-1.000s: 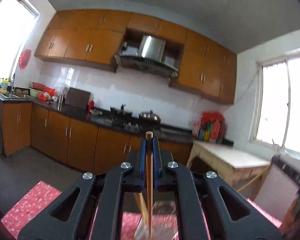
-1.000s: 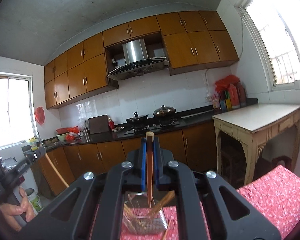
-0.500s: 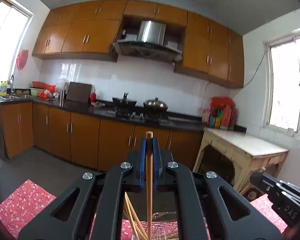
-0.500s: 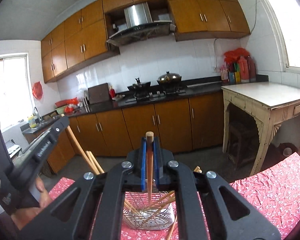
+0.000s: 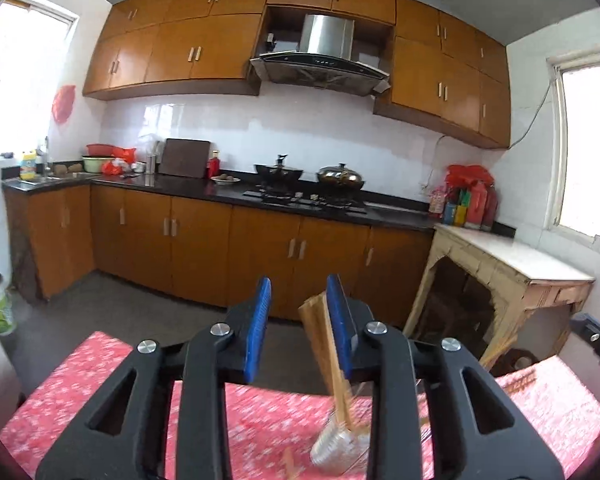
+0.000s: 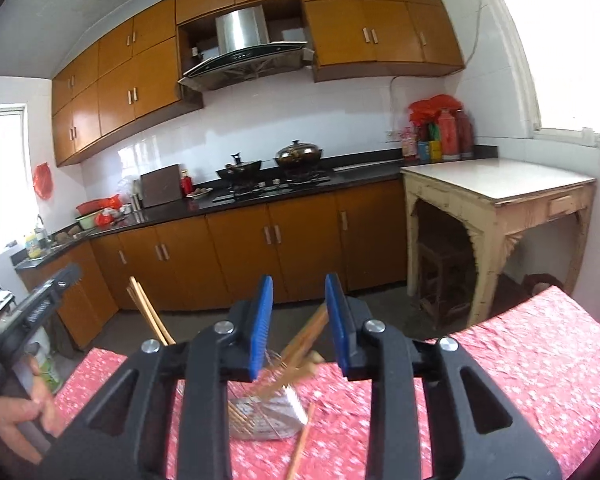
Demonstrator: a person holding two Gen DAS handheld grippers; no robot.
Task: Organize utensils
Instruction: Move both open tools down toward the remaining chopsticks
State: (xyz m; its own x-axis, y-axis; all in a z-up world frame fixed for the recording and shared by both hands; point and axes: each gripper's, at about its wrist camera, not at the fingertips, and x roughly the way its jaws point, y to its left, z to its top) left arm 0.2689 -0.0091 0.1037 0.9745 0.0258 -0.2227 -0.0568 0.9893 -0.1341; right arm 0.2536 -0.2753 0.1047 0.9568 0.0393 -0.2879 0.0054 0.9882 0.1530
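A: Both grippers were clenched on a chopstick each a second ago. Now?

B: Released, both. The left gripper has its blue pads spread, and its chopstick only leans on the right pad, tip down toward the basket. It looks to be sliding or dropping in; blur hides whether the tip has landed.

A: And the right?

B: The right gripper is spread too. Its chopstick has tipped off vertical and slants across the gap above the basket, joining the sticks already inside.

A: So two more are going in.

B: I'd judge so. But one stick lies on the red cloth of the bench, just beside the basket, seemingly against its rim. Another pair stands up left of the basket; I can't tell whether they sit in it.

A: Then that stray one is next.

B: Probably. Otherwise the sorting seems near done.
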